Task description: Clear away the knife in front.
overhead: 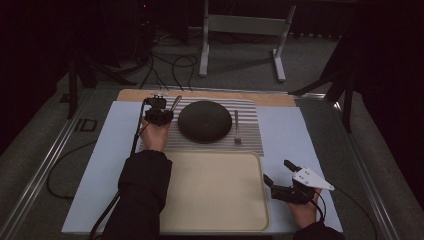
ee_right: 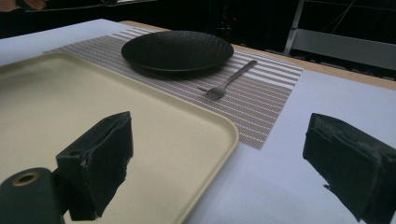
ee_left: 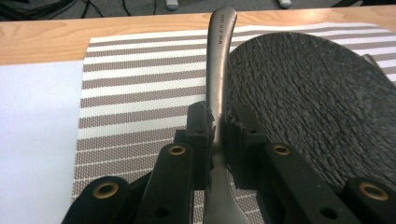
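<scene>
My left gripper point(overhead: 164, 114) point(ee_left: 218, 123) hovers over the left part of a striped placemat point(overhead: 250, 140) point(ee_left: 140, 93), shut on the handle of a metal utensil point(overhead: 176, 102) point(ee_left: 218, 70). The handle points away toward the table's far edge; its working end is hidden below the jaws. Just right of it sits a black textured plate point(overhead: 205, 121) point(ee_left: 308, 102) point(ee_right: 177, 49). A fork point(overhead: 237, 127) point(ee_right: 229, 81) lies on the mat to the plate's right. My right gripper point(overhead: 278, 173) point(ee_right: 222, 154) is open at the right edge of a beige tray point(overhead: 215, 200) point(ee_right: 93, 116), with nothing between its jaws.
The placemat and tray rest on a pale blue sheet point(overhead: 285, 130) point(ee_right: 280, 177) over a wooden tabletop point(overhead: 270, 99) point(ee_left: 46, 39). Cables point(overhead: 175, 65) and a white stand point(overhead: 240, 30) are on the floor beyond the table.
</scene>
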Available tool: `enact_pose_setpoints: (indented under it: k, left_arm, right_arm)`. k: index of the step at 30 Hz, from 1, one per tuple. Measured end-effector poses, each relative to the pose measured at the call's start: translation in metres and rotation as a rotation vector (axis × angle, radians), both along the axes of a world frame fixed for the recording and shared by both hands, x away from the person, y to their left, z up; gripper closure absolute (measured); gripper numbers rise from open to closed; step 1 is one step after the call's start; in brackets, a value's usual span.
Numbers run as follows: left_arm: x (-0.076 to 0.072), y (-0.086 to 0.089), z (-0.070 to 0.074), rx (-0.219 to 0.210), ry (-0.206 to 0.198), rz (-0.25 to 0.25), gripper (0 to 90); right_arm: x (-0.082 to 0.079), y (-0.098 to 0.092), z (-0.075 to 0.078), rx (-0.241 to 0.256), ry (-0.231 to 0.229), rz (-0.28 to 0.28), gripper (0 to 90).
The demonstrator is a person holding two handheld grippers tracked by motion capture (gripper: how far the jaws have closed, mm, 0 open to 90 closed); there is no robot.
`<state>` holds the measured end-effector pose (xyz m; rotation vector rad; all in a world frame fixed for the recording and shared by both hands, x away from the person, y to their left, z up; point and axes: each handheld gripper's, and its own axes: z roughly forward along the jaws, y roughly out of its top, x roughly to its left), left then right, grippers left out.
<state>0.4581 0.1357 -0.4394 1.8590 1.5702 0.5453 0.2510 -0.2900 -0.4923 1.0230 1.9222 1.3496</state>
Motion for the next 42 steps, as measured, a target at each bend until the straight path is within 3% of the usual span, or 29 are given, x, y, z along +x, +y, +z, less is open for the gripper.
enact_pose_setpoints:
  k: [7,30,42]
  left_arm:
    - [-0.009,0.002,0.001,-0.031,-0.006,0.008,80.5]
    - [-0.036,0.004,-0.008,-0.017,-0.033,0.011,80.5]
    - [-0.049,0.003,-0.014,-0.036,-0.028,0.007,80.5]
  right_arm:
    - [0.0,0.0,0.0,-0.004,0.0,0.002,8.5]
    - [0.0,0.001,0.0,-0.006,0.001,0.002,8.5]
    - [0.0,0.001,0.0,-0.007,0.003,0.002,8.5]
